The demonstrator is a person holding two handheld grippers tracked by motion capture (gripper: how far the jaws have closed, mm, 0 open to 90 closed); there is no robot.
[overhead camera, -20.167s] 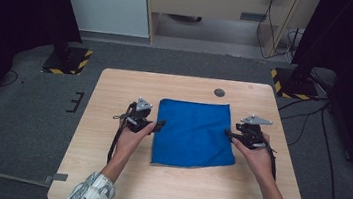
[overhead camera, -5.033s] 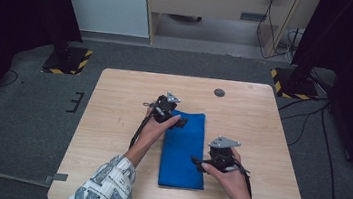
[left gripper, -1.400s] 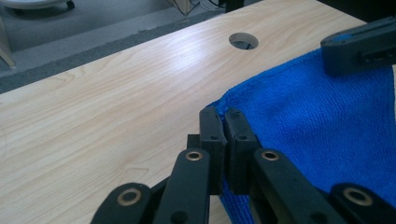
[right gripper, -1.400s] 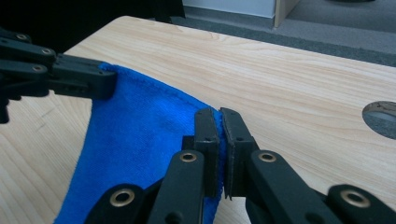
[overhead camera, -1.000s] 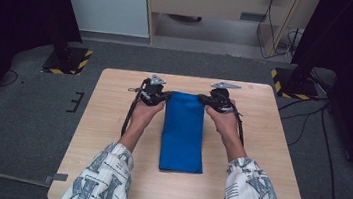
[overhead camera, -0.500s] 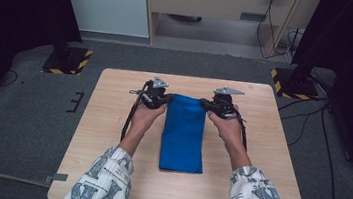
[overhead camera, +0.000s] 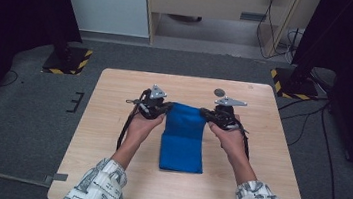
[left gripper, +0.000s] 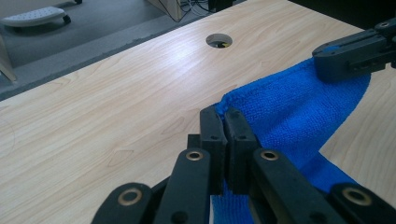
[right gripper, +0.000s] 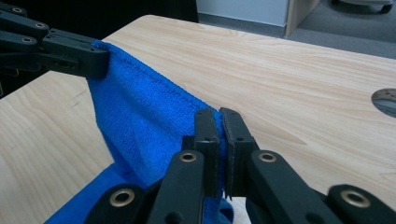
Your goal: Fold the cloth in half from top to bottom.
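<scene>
Blue cloth [overhead camera: 183,138] was folded into a long strip lying mid-table, running from near the person's edge toward the far edge. Left gripper [overhead camera: 166,107] was clamped on the strip's far-left corner, jaws pinched tight on the cloth in the left gripper view [left gripper: 227,122]. Right gripper [overhead camera: 204,113] was clamped on the far-right corner the same way [right gripper: 217,122]. Both corners were off the table [overhead camera: 110,137], so the far end hung taut between the two grips while the near end lay flat on the wood. Holding both corners level kept the edge straight, likely so the far end could be carried toward the near edge for the next fold. Cable hole [overhead camera: 219,92] sat just beyond, near the far edge, clear of the cloth.
</scene>
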